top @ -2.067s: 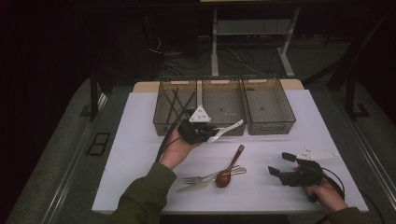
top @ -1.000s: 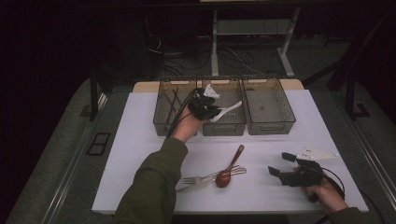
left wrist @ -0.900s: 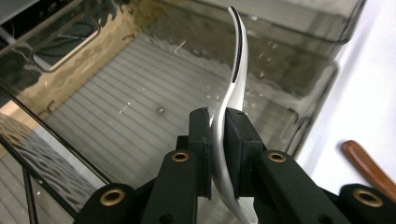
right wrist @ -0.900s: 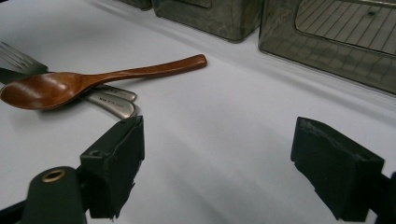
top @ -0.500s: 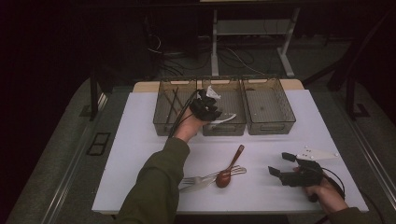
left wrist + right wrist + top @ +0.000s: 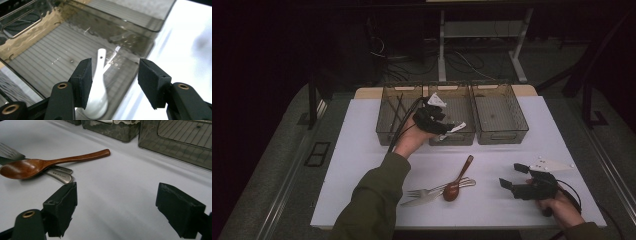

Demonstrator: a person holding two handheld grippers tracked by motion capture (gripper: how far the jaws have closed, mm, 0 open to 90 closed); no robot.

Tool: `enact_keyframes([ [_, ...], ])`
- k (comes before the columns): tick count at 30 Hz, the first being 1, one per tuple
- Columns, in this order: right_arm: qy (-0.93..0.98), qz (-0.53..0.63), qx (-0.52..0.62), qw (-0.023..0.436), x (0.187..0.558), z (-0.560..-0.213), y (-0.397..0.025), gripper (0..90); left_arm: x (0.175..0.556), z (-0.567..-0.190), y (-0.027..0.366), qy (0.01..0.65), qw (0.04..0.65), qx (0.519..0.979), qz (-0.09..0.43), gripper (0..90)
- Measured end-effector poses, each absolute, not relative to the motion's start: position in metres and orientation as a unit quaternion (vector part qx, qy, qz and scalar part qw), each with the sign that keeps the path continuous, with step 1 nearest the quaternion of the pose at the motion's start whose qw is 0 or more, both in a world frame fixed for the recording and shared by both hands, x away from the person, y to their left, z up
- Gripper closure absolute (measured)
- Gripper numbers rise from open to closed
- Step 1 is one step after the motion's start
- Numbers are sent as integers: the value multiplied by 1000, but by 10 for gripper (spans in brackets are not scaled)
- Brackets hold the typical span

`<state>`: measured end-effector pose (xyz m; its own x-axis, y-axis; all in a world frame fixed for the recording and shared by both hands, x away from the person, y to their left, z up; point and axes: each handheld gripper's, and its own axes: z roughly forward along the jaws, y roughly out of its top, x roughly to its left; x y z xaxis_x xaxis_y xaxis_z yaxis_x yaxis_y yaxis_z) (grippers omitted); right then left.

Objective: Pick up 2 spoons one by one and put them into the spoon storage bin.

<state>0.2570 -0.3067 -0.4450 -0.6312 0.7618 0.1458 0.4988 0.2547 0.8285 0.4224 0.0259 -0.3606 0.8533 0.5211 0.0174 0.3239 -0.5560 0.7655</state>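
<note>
Your left gripper (image 6: 113, 82) fingers are apart over the white ceramic spoon (image 6: 98, 93), glossy, hole in handle, apparently lying in the middle bin (image 6: 451, 137); right gripper (image 6: 116, 213) fingers apart too

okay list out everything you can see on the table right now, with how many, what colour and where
white spoon: 1, white, lying in the middle bin, below the open left jaws
bins: 3, smoky clear plastic, side by side at the table's far edge
dark sticks: a few, thin, in the left bin; exact count unclear
wooden spoon: 1, reddish brown, front centre, lying across the metal cutlery
fork: 1, silver, front centre
second metal piece: 1, silver, beside the fork; type unclear
table cover: 1, white
left gripper: black, open, over the middle bin
right gripper: black, open, front right
</note>
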Motion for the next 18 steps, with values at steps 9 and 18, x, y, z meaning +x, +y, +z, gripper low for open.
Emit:
enact_keyframes([
  [9, 779, 456, 405, 145, 257, -445, -307, 171, 390, -370, 27, 230, 419, 874, 86, 594],
  [18, 780, 455, 404, 145, 257, -445, -306, 170, 375, -398, 20, 220, 407, 885, 49, 885],
])
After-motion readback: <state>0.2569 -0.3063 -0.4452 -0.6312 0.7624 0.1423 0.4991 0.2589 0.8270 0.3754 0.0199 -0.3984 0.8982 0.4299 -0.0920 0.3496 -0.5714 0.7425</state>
